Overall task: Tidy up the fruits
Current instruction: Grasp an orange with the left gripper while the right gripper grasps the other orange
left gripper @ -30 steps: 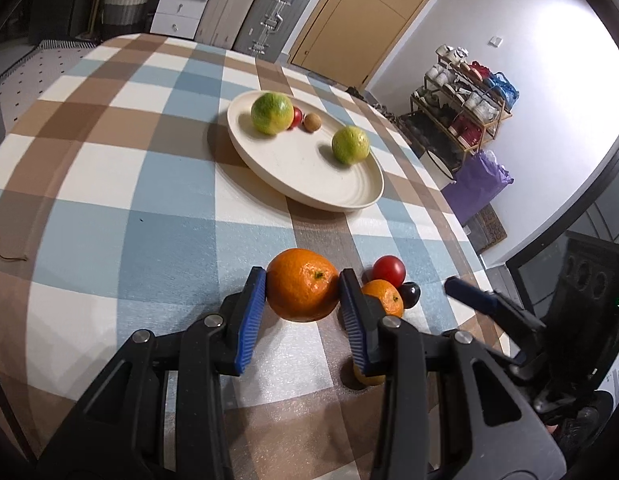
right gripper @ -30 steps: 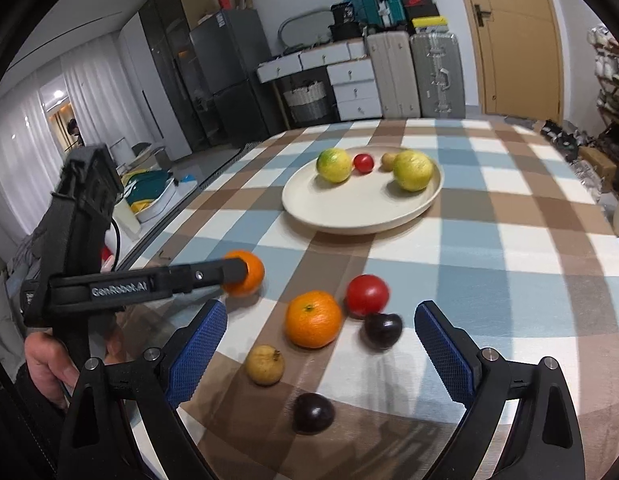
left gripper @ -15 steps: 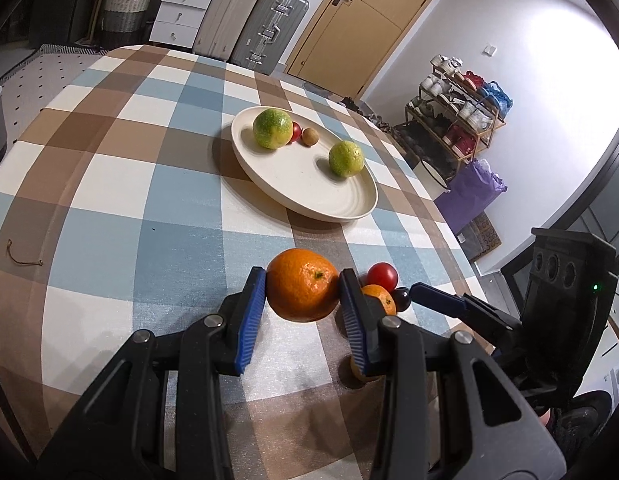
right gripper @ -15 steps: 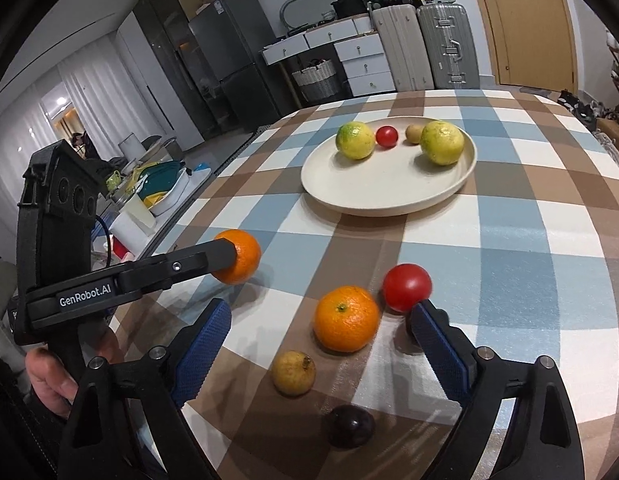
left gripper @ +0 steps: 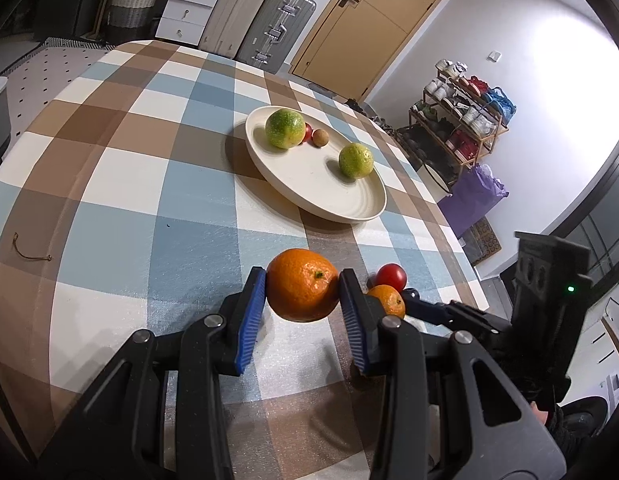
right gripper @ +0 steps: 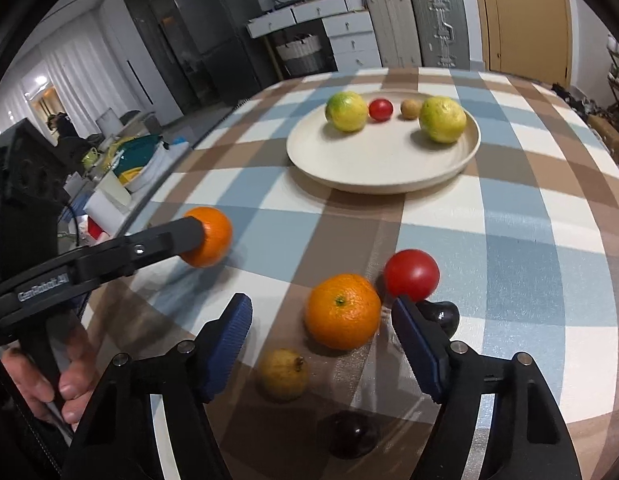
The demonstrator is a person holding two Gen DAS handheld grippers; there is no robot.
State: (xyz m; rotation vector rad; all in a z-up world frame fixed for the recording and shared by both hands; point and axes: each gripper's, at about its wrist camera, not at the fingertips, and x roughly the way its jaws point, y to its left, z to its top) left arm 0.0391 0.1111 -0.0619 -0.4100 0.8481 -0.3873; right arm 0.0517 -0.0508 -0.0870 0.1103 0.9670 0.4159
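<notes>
Left tool [left gripper: 302, 307] grips an orange [left gripper: 302, 285] above the checked table [left gripper: 121, 176]; right tool [right gripper: 321, 344] gapes around a second orange [right gripper: 343, 311]. Cream plate [right gripper: 383, 168] sits mid-table, suitcases [left gripper: 251, 28] and door [left gripper: 361, 20] behind.

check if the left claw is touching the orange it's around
Touching. In the left wrist view both blue pads of the left claw press against the sides of the orange, with no gap showing on either side.
</notes>
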